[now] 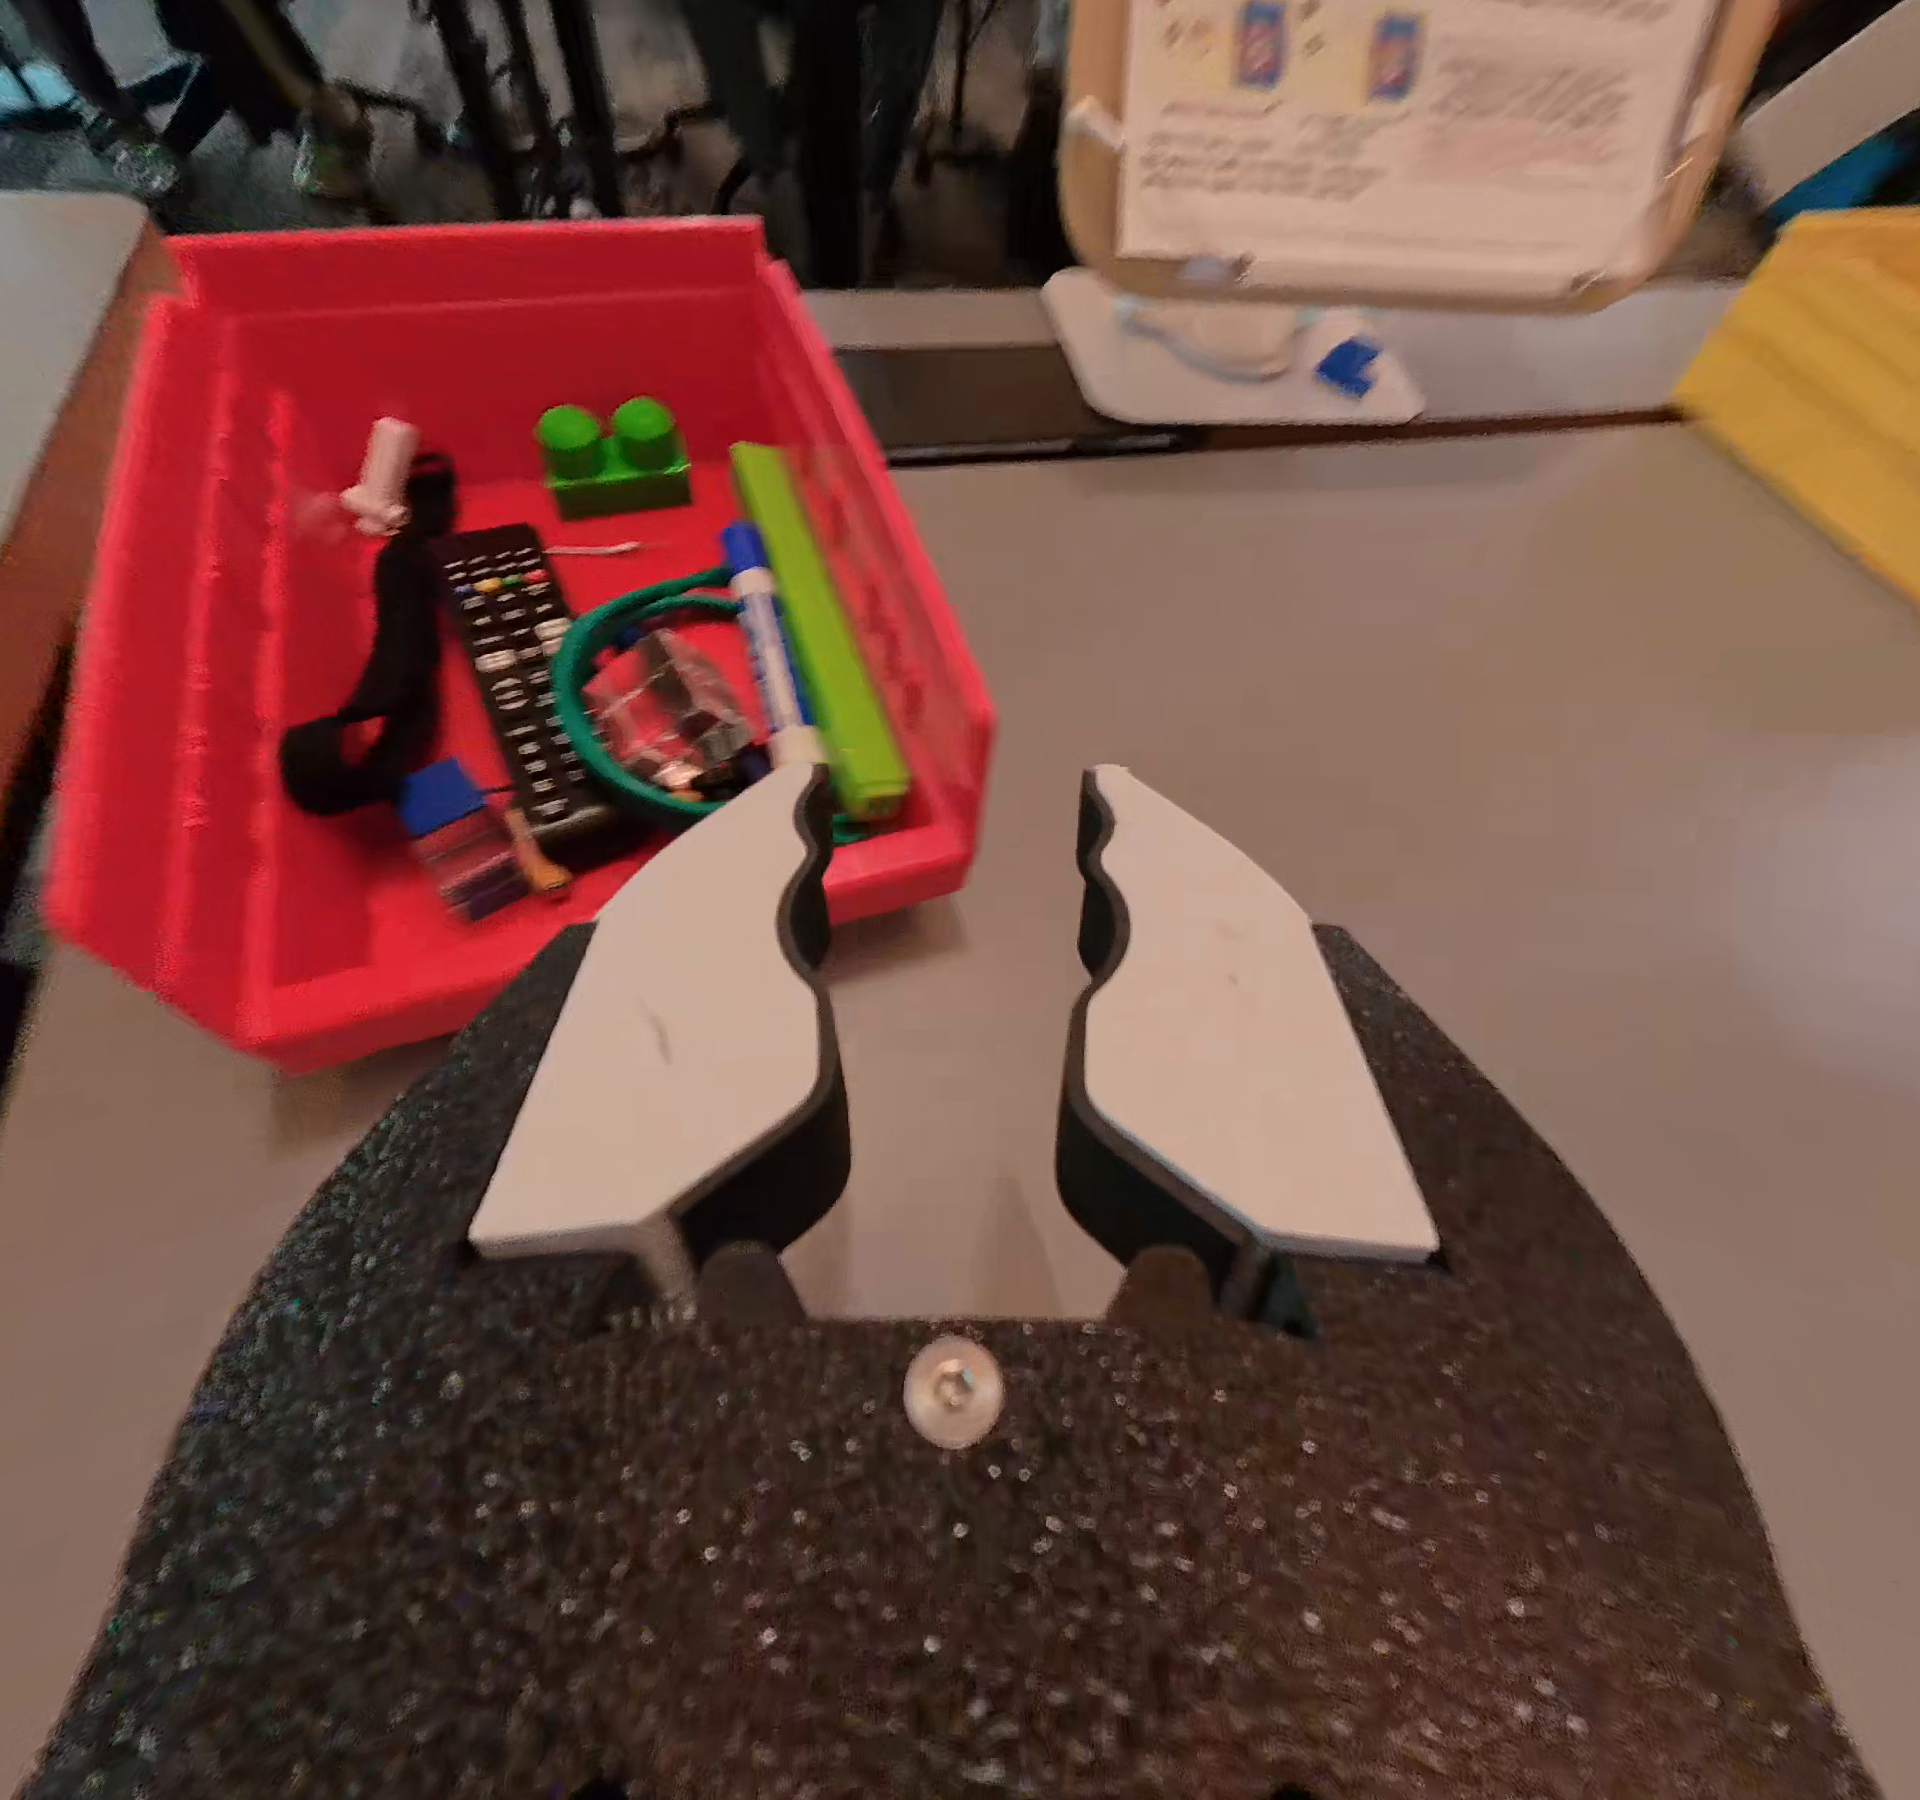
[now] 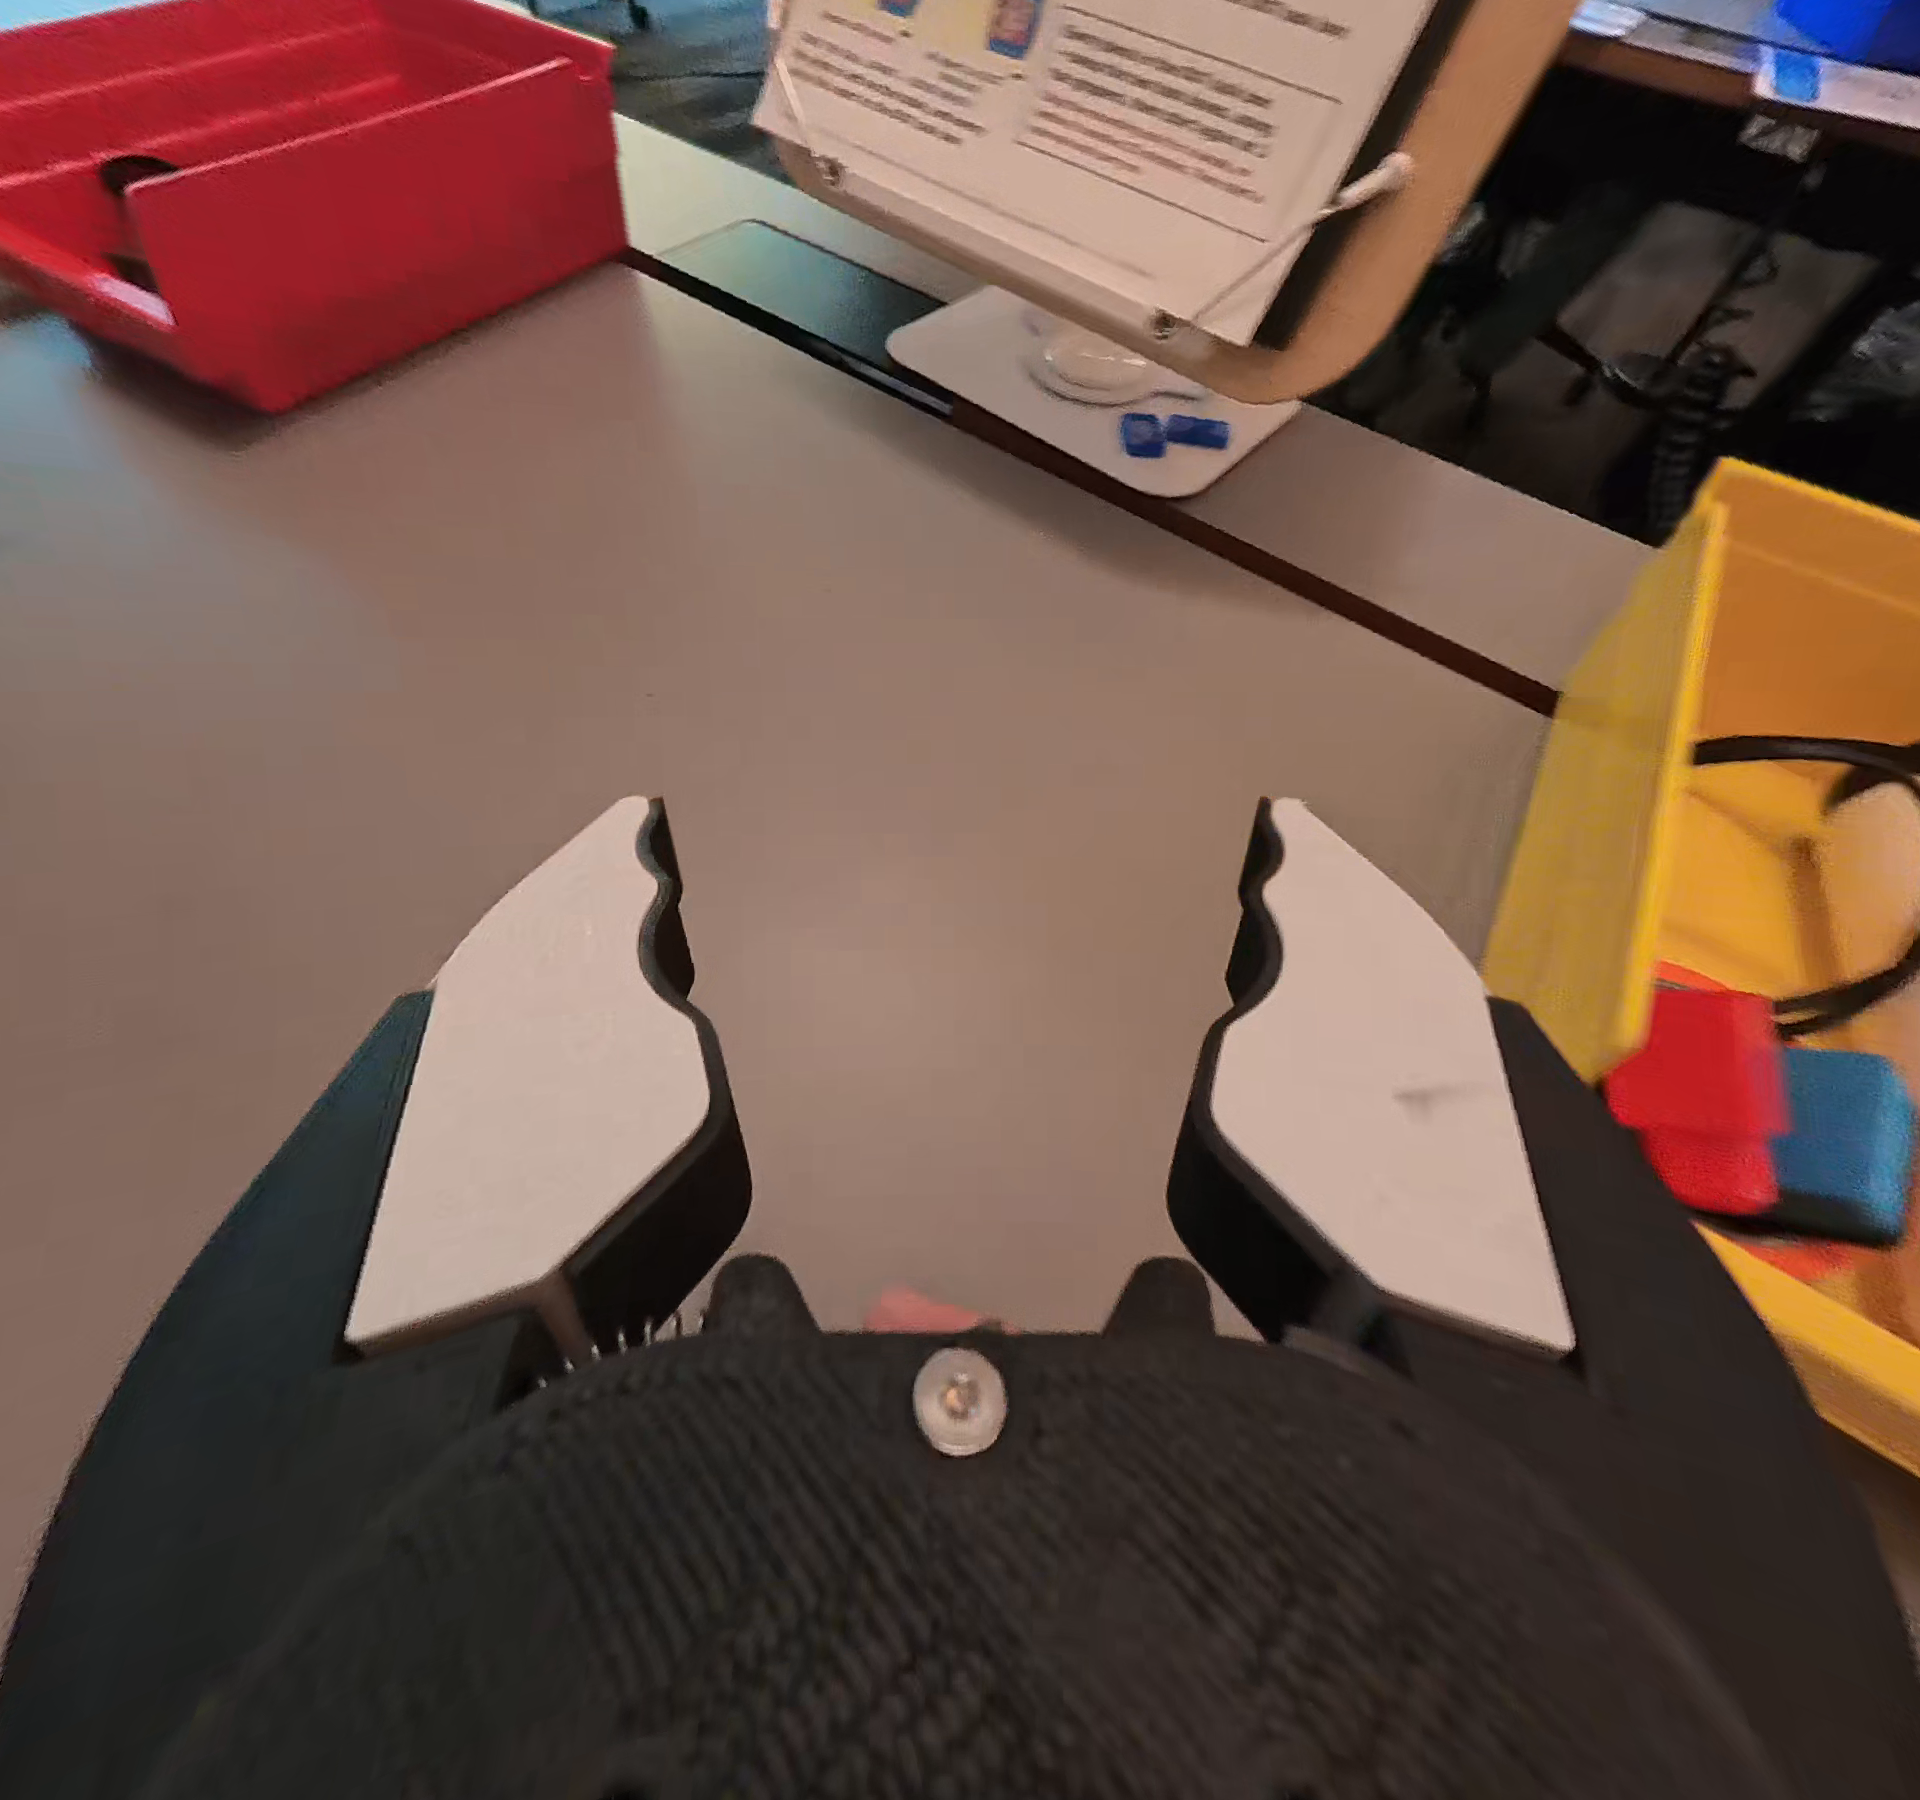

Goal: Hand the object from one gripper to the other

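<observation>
A: What do the tools look like?

B: The left hand-held gripper (image 1: 951,784) has a grainy, speckled black body and two flat grey fingers (image 1: 686,1012) with wavy black inner edges; it is released, with bare worktop showing in the gap. The right hand-held gripper (image 2: 961,815) has a ribbed black body and the same kind of fingers, spread wider and also holding nothing.

A: And the things to hand over?

B: None is picked out. The glossy red plastic bin (image 1: 187,711) sits on the smooth grey worktop (image 1: 1351,711), ahead and left of the left tool, its near corner just beside the left fingertip. Inside lie a black button-covered remote control (image 1: 514,670), a green two-stud building brick (image 1: 613,462), a long lime-green bar (image 1: 821,638), a blue-and-white marker (image 1: 769,649), a coiled green cord (image 1: 582,711) and a black strap (image 1: 384,670).

A: On the right?

B: A yellow plastic bin (image 2: 1600,815) stands just beside the right finger, holding red and blue blocks (image 2: 1766,1127) and a black cable (image 2: 1808,753).
</observation>
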The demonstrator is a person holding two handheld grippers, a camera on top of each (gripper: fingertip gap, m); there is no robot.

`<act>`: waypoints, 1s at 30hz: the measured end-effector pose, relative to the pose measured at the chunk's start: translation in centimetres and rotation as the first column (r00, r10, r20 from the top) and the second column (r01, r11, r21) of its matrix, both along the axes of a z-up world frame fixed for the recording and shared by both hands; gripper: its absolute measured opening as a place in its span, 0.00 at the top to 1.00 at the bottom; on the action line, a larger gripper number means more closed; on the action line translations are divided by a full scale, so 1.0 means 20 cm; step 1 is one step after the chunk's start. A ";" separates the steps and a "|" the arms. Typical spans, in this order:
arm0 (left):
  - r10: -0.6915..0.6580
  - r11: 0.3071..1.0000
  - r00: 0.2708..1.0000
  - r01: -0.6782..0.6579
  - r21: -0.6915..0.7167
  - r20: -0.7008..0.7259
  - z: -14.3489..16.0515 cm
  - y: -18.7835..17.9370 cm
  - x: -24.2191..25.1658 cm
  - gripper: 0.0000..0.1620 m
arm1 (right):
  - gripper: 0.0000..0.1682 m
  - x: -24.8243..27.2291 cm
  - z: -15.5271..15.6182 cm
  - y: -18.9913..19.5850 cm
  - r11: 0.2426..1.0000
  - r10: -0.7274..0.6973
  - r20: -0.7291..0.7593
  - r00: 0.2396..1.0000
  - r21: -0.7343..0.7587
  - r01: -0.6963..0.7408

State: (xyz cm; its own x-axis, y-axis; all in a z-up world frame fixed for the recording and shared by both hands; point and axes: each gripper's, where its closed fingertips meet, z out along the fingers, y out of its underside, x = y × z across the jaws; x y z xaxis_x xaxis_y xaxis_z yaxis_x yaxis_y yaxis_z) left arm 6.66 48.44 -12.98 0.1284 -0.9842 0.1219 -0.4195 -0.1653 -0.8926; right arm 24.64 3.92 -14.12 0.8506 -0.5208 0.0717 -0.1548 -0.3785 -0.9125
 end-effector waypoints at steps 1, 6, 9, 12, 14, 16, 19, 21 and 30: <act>0.011 1.000 0.999 -0.010 0.025 -0.048 -0.01 0.06 0.00 0.73 | 0.39 -0.02 -0.02 0.03 1.000 0.009 0.007 1.000 0.006 -0.009; 0.035 0.998 0.955 -0.017 0.065 -0.293 -0.12 0.30 0.02 0.72 | 0.40 -0.03 -0.09 0.14 0.999 0.038 0.043 0.998 -0.021 -0.037; 0.069 0.998 0.915 -0.056 0.043 -0.398 -0.15 0.43 0.08 0.67 | 0.41 -0.04 -0.12 0.19 0.998 0.064 0.046 0.997 -0.027 -0.063; 0.083 0.996 0.887 -0.087 0.011 -0.453 -0.16 0.54 0.22 0.65 | 0.42 -0.05 -0.13 0.24 0.995 0.092 0.056 0.994 -0.029 -0.091; 0.064 0.992 0.851 -0.110 -0.058 -0.522 -0.21 0.59 0.33 0.63 | 0.42 -0.04 -0.14 0.26 0.995 0.099 0.052 0.994 -0.038 -0.097; 0.068 0.981 0.794 -0.163 -0.103 -0.605 -0.29 0.66 0.43 0.61 | 0.42 -0.04 -0.15 0.28 0.994 0.099 0.057 0.993 -0.040 -0.097; 0.121 0.957 0.685 -0.272 -0.099 -0.718 -0.44 0.79 0.55 0.59 | 0.42 -0.07 -0.18 0.31 0.991 0.130 0.043 0.991 -0.043 -0.128; 0.157 0.934 0.634 -0.344 -0.093 -0.757 -0.52 0.85 0.61 0.58 | 0.42 -0.09 -0.20 0.32 0.987 0.153 0.042 0.987 -0.059 -0.150; 0.216 0.907 0.472 -0.421 -0.003 -0.855 -0.74 0.91 0.68 0.59 | 0.42 -0.05 -0.26 0.28 0.986 0.148 0.022 0.989 -0.088 -0.145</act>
